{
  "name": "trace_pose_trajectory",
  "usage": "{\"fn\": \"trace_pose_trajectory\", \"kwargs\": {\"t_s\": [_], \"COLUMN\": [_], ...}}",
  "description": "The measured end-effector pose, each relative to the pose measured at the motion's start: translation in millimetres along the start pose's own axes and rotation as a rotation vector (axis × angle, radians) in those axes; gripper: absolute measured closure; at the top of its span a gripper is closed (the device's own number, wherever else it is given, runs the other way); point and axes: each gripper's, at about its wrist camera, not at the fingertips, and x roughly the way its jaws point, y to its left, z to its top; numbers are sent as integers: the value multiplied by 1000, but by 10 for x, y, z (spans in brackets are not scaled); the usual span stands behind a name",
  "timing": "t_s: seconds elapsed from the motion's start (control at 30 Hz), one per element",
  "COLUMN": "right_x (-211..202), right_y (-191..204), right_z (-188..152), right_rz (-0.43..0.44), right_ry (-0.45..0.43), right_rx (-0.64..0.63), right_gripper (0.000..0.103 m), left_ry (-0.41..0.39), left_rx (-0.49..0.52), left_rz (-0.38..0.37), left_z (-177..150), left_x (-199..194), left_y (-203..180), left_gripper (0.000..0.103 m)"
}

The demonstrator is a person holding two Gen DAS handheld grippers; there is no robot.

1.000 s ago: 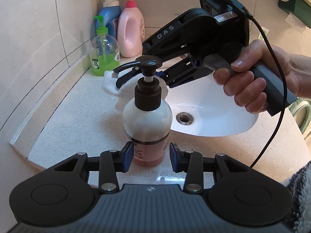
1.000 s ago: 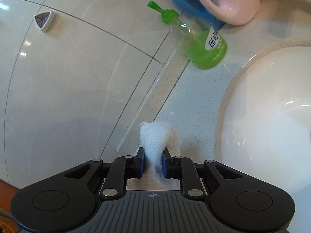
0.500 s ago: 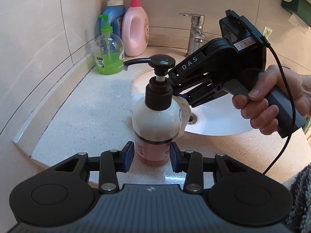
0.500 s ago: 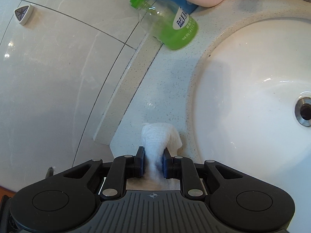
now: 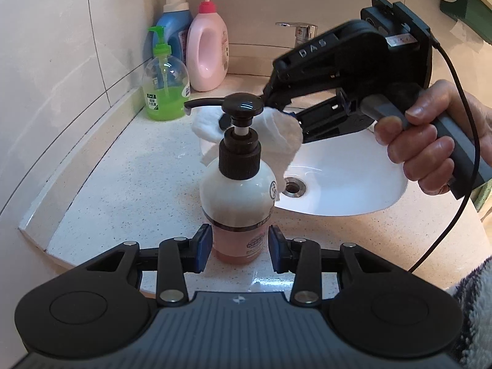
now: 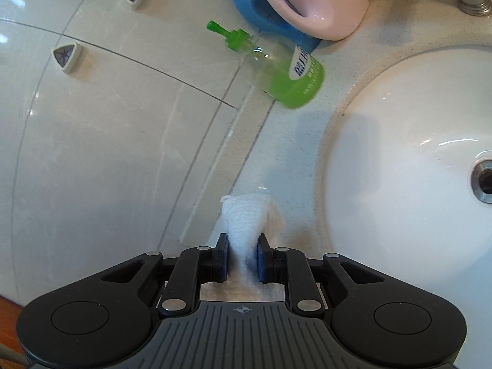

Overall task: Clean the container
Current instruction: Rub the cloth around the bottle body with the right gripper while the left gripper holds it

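— Right gripper (image 6: 241,258) pinches the white cloth (image 6: 249,218), and from the left wrist view I see that cloth draped just behind the pump bottle (image 5: 238,196), under its head.

— And your left gripper (image 5: 240,247)?

— Its pads clamp the bottle's base, upright on the counter (image 5: 123,190) beside the sink (image 5: 338,184). Its long axis is vertical, so I judge I'd wipe downward.

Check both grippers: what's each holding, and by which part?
Left gripper clamps the white pump bottle at its lower body, near the base. Right gripper pinches a white cloth by its bunched end; the rest sticks out ahead.
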Motion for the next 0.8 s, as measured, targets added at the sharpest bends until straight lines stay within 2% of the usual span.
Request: {"fn": "trace_pose_trajectory", "kwargs": {"t_s": [0.07, 0.17, 0.27, 0.47, 0.8], "right_x": [37, 147, 169, 244, 186], "right_y": [16, 11, -88, -274, -339], "right_z": [-1, -61, -125, -214, -325], "right_rz": [25, -16, -14, -94, -134], "right_ry": [3, 34, 31, 59, 91], "right_rx": [14, -8, 32, 36, 4], "right_gripper": [83, 83, 83, 83, 83], "left_ry": [2, 4, 7, 11, 29], "left_rx": [7, -4, -9, -7, -43], "left_rz": [11, 26, 24, 38, 88], "left_z": [4, 14, 14, -4, -59], "left_x": [19, 34, 35, 18, -3], "left_y": [-28, -27, -5, -9, 173], "left_gripper": [58, 58, 59, 60, 60]}}
